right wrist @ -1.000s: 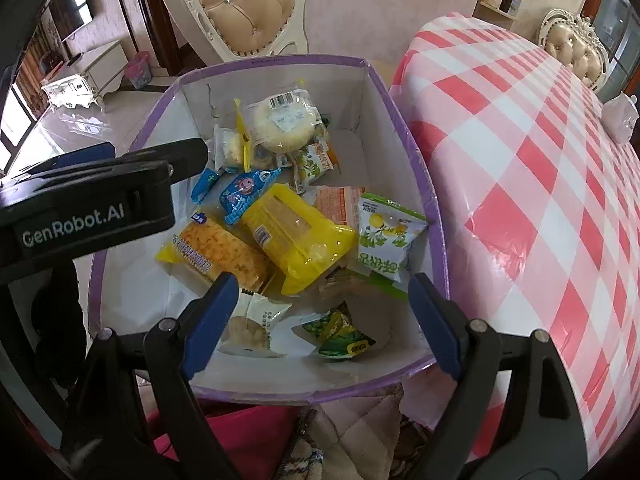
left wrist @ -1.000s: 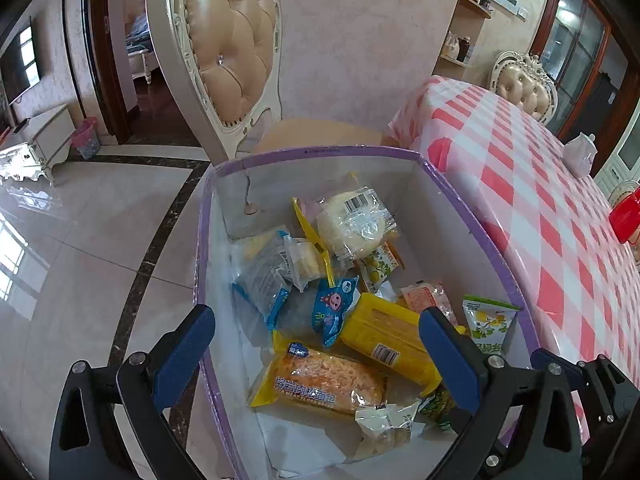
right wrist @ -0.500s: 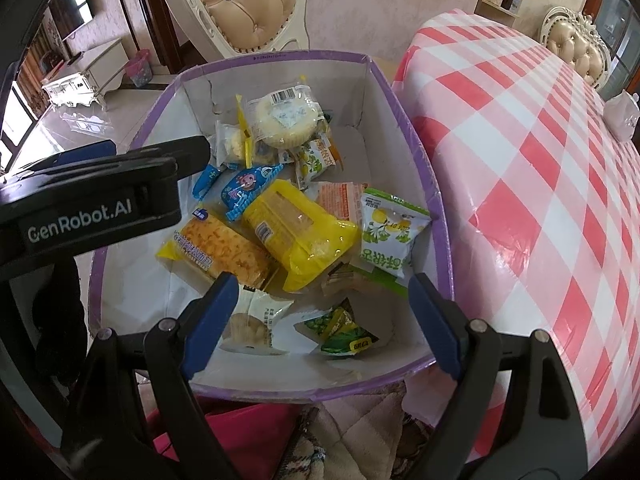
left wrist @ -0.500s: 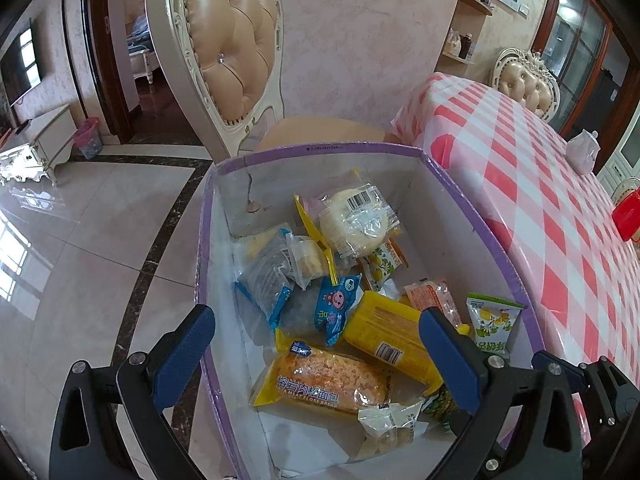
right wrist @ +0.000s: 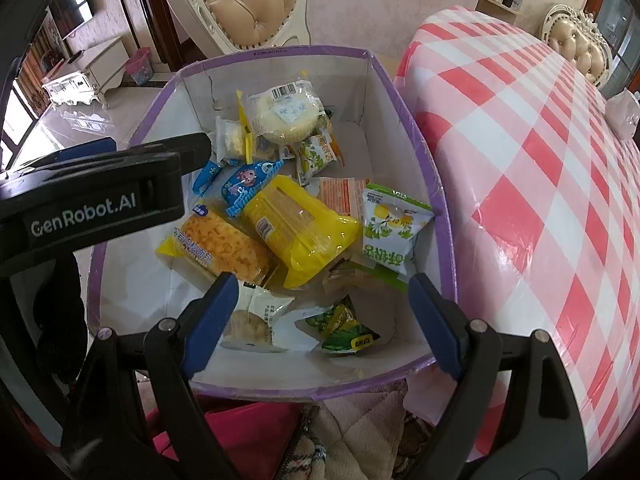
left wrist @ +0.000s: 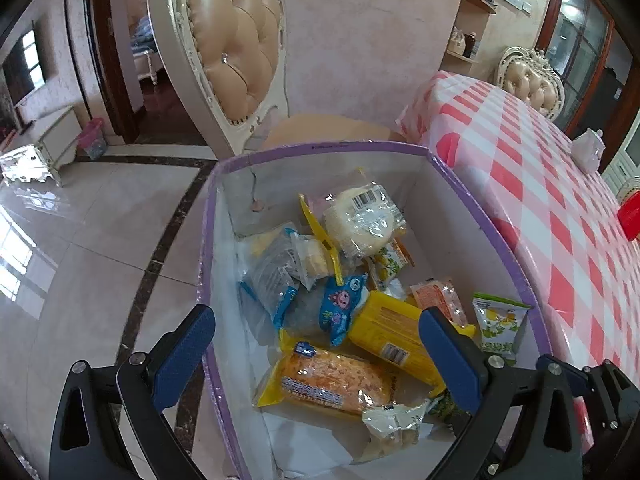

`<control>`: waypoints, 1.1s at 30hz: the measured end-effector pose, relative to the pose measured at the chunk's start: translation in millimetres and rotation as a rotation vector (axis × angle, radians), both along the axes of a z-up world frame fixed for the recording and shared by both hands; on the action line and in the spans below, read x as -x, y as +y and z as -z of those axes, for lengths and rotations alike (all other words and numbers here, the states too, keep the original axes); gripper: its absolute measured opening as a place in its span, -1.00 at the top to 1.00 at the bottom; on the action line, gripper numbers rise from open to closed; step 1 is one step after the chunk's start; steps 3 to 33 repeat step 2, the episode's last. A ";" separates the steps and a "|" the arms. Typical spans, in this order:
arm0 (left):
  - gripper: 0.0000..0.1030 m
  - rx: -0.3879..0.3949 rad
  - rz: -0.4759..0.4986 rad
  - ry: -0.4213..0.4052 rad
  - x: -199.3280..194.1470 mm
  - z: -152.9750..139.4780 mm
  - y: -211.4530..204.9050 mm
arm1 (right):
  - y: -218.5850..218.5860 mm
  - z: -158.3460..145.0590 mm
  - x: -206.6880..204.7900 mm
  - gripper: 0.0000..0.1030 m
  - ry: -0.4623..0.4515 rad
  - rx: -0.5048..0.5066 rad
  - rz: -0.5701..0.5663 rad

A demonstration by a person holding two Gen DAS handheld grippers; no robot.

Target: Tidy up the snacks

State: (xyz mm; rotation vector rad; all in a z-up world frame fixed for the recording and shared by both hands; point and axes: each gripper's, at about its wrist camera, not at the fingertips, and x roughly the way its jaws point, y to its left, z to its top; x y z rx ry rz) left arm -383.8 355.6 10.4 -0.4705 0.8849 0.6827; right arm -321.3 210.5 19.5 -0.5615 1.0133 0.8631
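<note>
A home dining room: tufted ornate chair [left wrist: 232, 60], checked tablecloth [left wrist: 540, 184], tiled floor [left wrist: 80, 248], wall shelves [left wrist: 476, 28].

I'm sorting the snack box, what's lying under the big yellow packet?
The big yellow packet rests partly on the orange bread pack and brown wafer pieces. Anything directly beneath its middle is covered.

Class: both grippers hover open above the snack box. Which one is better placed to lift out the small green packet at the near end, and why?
Probably the right gripper: the green packet lies between its open fingers. The left gripper hangs further left, over the orange bread packet.
</note>
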 end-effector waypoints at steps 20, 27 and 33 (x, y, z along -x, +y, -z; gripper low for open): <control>-1.00 0.003 0.004 0.003 -0.6 0.5 -0.8 | 0.1 0.1 -0.1 -0.71 0.000 0.000 0.000; -1.00 0.003 0.004 0.003 -0.6 0.5 -0.8 | 0.1 0.1 -0.1 -0.71 0.000 0.000 0.000; -1.00 0.003 0.004 0.003 -0.6 0.5 -0.8 | 0.1 0.1 -0.1 -0.71 0.000 0.000 0.000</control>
